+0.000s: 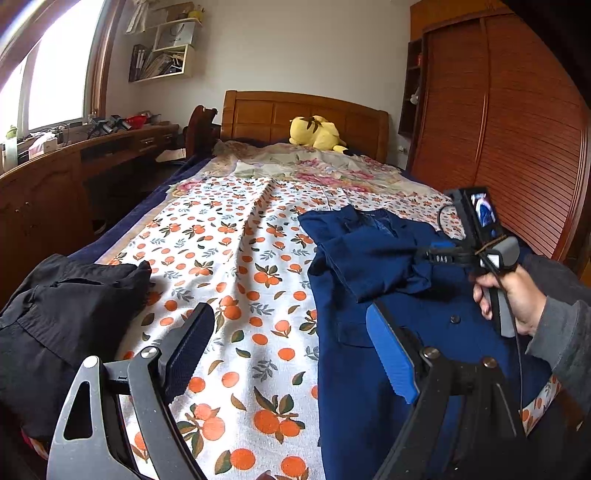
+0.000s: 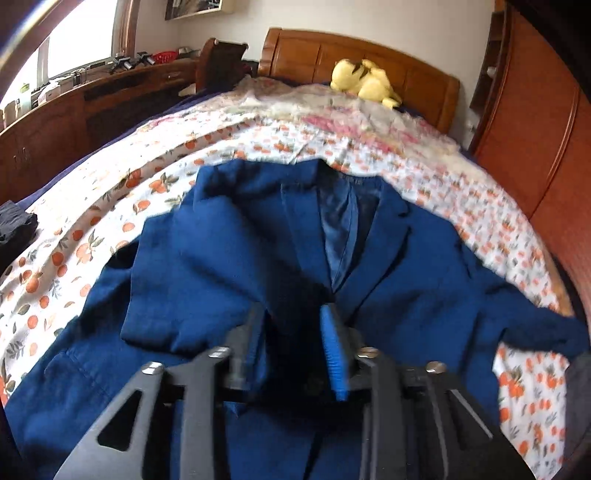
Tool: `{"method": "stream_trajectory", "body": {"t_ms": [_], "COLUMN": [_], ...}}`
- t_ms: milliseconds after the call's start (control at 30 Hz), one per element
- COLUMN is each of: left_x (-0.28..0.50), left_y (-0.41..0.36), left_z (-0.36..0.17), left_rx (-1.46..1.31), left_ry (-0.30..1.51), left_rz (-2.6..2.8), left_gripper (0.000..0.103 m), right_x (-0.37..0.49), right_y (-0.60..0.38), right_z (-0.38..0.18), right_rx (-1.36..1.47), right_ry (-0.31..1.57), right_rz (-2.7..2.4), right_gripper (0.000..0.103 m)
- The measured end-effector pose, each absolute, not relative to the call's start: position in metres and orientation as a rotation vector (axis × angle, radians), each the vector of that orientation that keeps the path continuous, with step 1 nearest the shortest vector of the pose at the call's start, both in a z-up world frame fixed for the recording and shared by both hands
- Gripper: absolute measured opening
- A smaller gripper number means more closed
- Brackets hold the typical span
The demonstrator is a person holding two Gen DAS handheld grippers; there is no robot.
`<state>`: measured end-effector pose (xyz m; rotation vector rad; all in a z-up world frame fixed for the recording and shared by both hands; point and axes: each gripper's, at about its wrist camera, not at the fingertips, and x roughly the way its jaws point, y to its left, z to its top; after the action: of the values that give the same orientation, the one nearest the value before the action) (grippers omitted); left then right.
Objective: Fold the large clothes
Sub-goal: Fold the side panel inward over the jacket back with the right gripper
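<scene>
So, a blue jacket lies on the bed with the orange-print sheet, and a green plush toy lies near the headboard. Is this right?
Not quite: the plush toy is yellow, not green, as both wrist views show. The rest holds: the blue jacket lies on the orange-print sheet, and the toy lies near the headboard.

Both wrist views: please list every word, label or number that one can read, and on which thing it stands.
"OAS": white letters on the right gripper's black body, partly hidden.
White paper bag on the wall shelf: dark print, too small to read.
Blue jacket's collar label: blurred, unreadable.
</scene>
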<state>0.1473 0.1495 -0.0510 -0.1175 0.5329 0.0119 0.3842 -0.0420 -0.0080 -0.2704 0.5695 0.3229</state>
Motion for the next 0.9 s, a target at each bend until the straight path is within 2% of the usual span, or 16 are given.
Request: {"method": "stream_trajectory", "body": {"t_ms": [67, 133, 500, 633, 700, 733, 767, 833, 900], "left_x": [0.148, 0.148, 0.154, 0.156, 0.157, 0.158, 0.158, 0.159, 0.161], "left_y": [0.147, 0.146, 0.142, 0.14, 0.138, 0.137, 0.136, 0.132, 0.126], "left_z": [-0.051, -0.051, -0.061, -0.064, -0.064, -0.065, -0.065, -0.066, -0.066], "left_rx": [-0.116, -0.112, -0.093, -0.084, -0.081, -0.08, -0.08, -0.078, -0.071], "left_ry": [0.533, 0.534, 0.567, 0.578, 0.581, 0.583, 0.586, 0.589, 0.589], "left_rz": [0.01, 0.01, 0.026, 0.026, 0.025, 0.023, 0.021, 0.013, 0.003], "left_gripper": [0.085, 0.085, 0.085, 0.085, 0.085, 0.085, 0.085, 0.085, 0.085], "right_x": [0.37, 0.365, 0.363, 0.376, 0.381, 0.382, 0.383, 0.376, 0.372], "right_y": [-0.038, -0.03, 0.039, 0.052, 0.051, 0.052, 0.048, 0.042, 0.027], "right_z": [-0.006, -0.008, -0.089, -0.102, -0.103, -0.101, -0.099, -0.086, -0.071], "right_rx": [-0.255, -0.242, -0.329, -0.38, -0.372, -0.371, -0.364, -0.349, -0.311], "right_ry": [0.527, 0.525, 0.699, 0.728, 0.728, 0.726, 0.722, 0.689, 0.643], "right_rz": [0.355, 0.425, 0.664, 0.632, 0.624, 0.621, 0.625, 0.63, 0.632], "right_gripper": [0.055, 0.059, 0.059, 0.059, 0.044, 0.027, 0.018, 0.012, 0.011]}}
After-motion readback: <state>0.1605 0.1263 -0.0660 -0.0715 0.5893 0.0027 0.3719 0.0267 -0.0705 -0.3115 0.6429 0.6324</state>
